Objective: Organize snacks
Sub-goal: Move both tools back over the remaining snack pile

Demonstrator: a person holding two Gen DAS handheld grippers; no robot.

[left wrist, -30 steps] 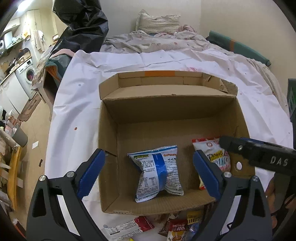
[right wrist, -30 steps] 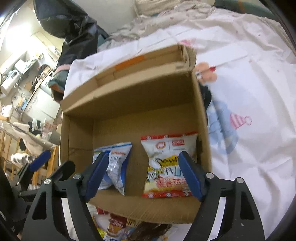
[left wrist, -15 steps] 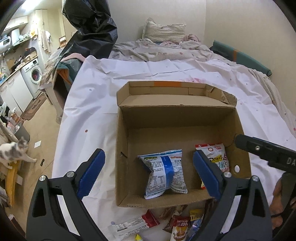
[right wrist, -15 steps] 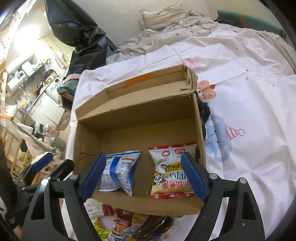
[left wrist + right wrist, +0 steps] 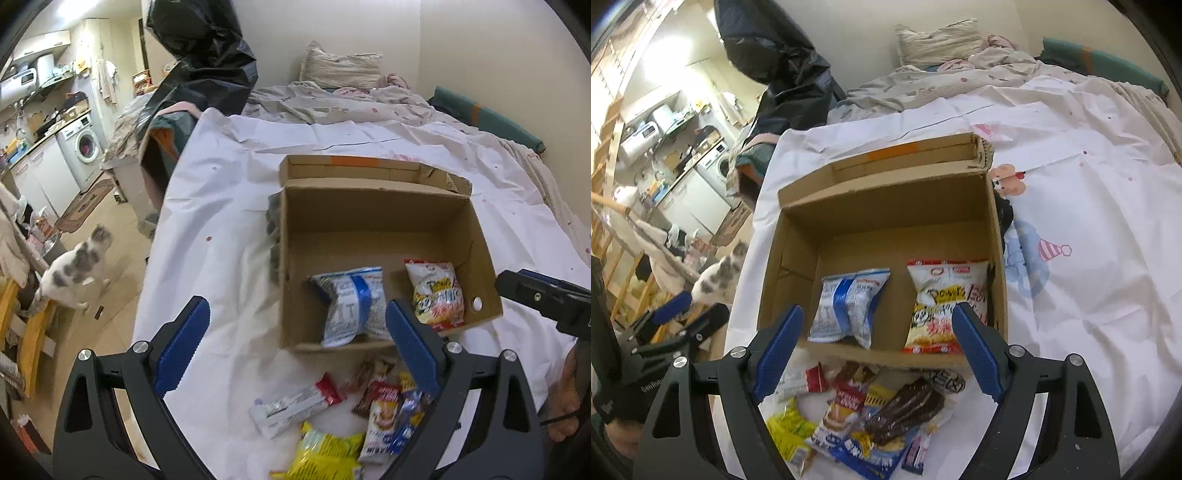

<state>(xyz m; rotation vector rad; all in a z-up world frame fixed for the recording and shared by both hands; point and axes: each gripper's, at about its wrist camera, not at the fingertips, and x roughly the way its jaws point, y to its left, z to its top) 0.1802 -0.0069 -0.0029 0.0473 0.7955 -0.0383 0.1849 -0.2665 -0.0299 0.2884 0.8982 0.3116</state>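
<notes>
Both grippers, the left gripper [image 5: 297,349] and right gripper [image 5: 877,349], are pulling back from the cardboard box [image 5: 886,206], jaws wide and empty. The pile of loose snacks [image 5: 864,410] on the bed is coming into view, so another pick probably follows.

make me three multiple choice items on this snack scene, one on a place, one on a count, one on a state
1. Where do the loose snacks lie?
A. on the white sheet in front of the cardboard box
B. on the pillow
C. on the floor

2. How many packets are inside the cardboard box?
A. none
B. two
C. five

3. How does the right gripper stand?
A. shut on a packet
B. open, holding nothing
C. shut on the box wall

Answers:
1 A: the pile sits on the white sheet just before the box's near wall.
2 B: only the blue and white packet and the white and red packet lie in it.
3 B: its blue pads stand wide apart with nothing between them.
</notes>
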